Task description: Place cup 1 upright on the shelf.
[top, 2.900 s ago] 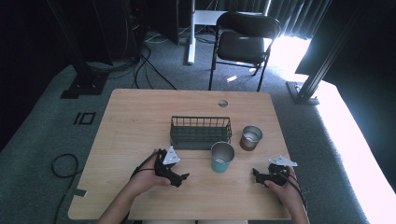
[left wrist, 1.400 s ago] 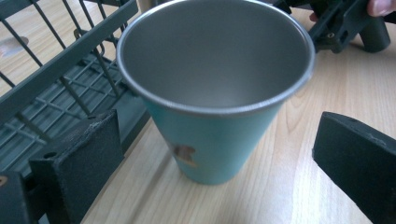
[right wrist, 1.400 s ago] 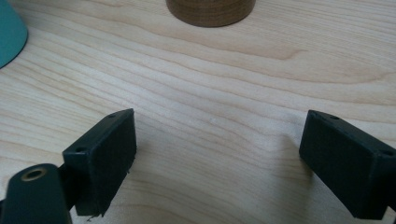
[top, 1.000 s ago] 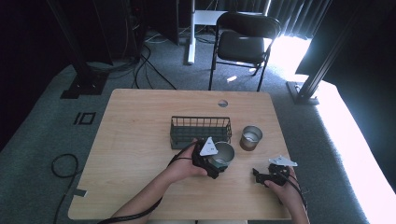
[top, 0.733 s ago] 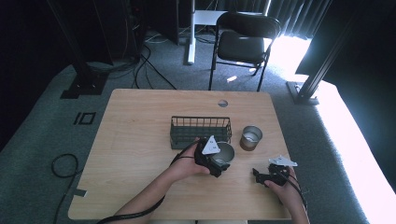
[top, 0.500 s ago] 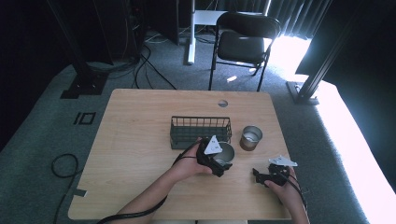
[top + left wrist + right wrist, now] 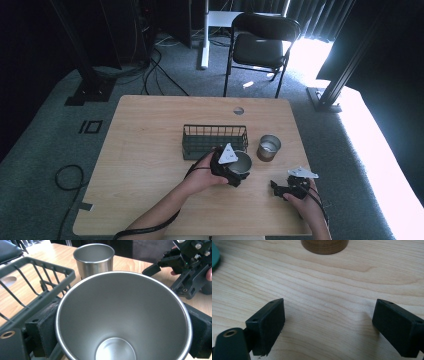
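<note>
The left gripper [image 7: 232, 167] is clamped on the steel cup [image 7: 123, 317], upright between its pads, just before the wire basket [image 7: 214, 139] near the table's [image 7: 150, 130] middle. The right gripper [image 7: 332, 327] rests spread wide and empty by the near right corner, so the basket lies nearer the left hand.

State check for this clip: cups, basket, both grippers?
Teal-sided steel cup: upright, empty, clamped between the left jaws.
Second small steel cup: upright on the table, empty, untouched.
Dark wire basket: upright, looks empty.
Left gripper: shut on the cup.
Right gripper: open, jaws wide apart over bare wood, holding nothing.
</note>
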Demonstrator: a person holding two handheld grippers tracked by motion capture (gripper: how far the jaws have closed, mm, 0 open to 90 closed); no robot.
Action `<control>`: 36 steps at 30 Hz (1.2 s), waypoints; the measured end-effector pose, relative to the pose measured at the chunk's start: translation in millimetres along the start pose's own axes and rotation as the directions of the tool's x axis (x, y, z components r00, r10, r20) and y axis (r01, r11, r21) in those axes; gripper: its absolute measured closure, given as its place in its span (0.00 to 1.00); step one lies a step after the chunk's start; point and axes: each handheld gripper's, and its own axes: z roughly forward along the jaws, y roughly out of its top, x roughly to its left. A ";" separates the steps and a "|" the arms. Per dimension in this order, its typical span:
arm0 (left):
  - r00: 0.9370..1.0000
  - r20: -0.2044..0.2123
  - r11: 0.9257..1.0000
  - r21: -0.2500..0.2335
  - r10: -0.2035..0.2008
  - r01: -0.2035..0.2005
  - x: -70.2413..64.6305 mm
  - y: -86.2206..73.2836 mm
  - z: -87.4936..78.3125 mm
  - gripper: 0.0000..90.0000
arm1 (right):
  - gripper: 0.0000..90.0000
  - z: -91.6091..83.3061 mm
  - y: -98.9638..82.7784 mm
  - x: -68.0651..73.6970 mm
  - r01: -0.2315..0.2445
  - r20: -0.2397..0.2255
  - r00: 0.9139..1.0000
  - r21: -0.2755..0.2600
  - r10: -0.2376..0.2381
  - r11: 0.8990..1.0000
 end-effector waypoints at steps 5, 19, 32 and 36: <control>1.000 -0.005 1.000 -0.016 -0.001 0.001 1.1 6.1 -9.4 0.08 | 0.12 0.0 0.0 0.1 -0.001 0.000 1.000 0.000 0.001 1.000; 1.000 -0.016 0.998 -0.055 -0.002 0.001 7.1 25.3 -35.7 0.08 | 0.12 -0.1 0.1 0.0 0.000 0.000 1.000 0.002 0.000 1.000; 0.998 -0.067 0.995 -0.102 -0.014 0.007 18.4 45.5 -59.5 0.08 | 0.12 0.0 0.0 0.0 0.000 0.000 1.000 0.000 0.000 1.000; 0.996 -0.085 0.994 -0.112 -0.008 -0.001 23.2 51.0 -66.7 0.08 | 0.12 0.0 0.0 0.0 0.000 0.000 1.000 0.000 0.000 1.000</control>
